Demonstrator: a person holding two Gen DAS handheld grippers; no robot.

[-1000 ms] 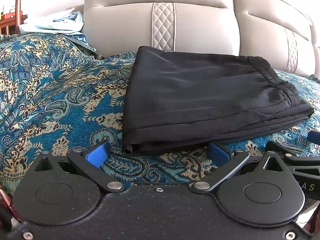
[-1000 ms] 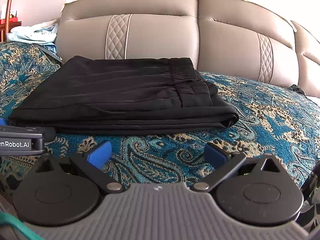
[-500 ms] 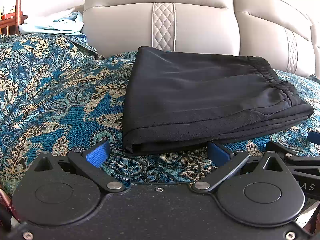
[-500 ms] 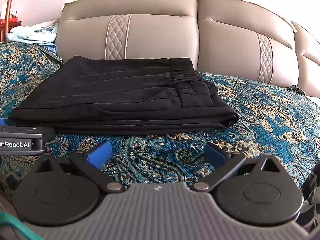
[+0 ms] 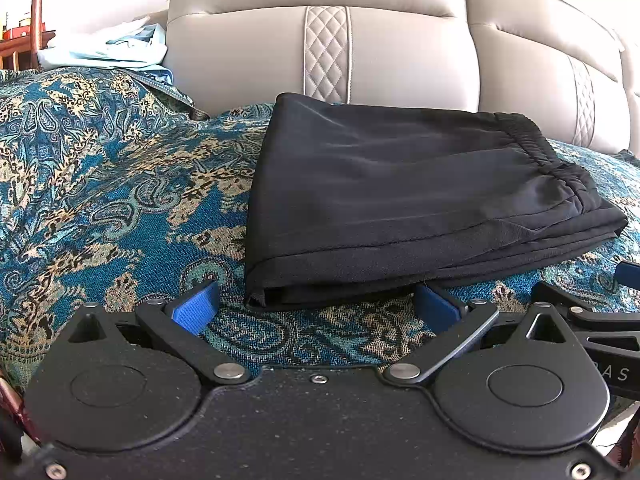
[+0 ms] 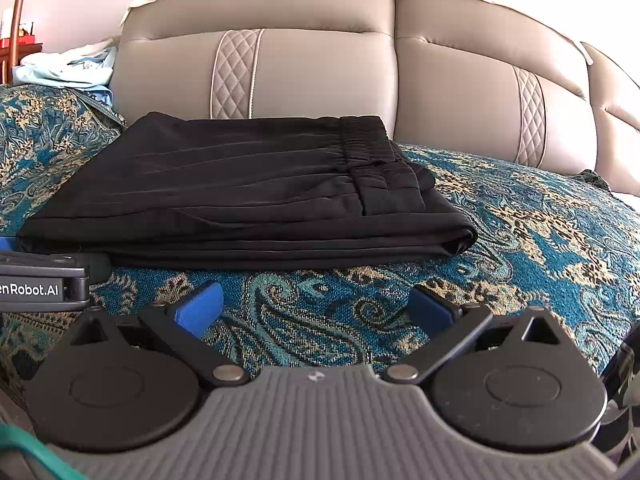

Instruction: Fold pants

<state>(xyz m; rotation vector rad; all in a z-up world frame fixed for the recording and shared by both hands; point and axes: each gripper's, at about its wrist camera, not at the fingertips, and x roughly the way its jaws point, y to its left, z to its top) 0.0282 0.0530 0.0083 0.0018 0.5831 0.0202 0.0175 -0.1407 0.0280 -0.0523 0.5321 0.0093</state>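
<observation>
Both claws sit low, side by side, just short of the near edge of the black pants (image 5: 408,200). The left claw (image 5: 316,306) has its blue pads spread wide with nothing between them, fully released. Its right-hand pad (image 5: 434,308) sits right at the near hem of the bundle and may be brushing it, though contact is hard to call from here. The right claw (image 6: 316,306) is also spread and empty, and clear patterned cloth shows between its pads and the garment.

The pants lie straight ahead of both claws as a flat, layered rectangle. The elastic waistband (image 6: 368,160) is on top, toward the right end. The stacked edges face the claws, and the rounded fold at the right corner looks neat. By my reading the folding is done, or nearly so, since there are no loose legs and nothing trails.

The bundle rests on the teal paisley throw (image 5: 100,200) that covers the sofa seat, and the beige sofa backrest (image 6: 320,72) is beyond it. That soft, grippy surface probably keeps the layers from sliding. Far off to the left, a heap of pale blue laundry (image 5: 116,48) sits untouched.

The claws are probably held open and low like this so they don't snag the finished stack. Any last move would call for no more than a light nudge to square the near edge.
</observation>
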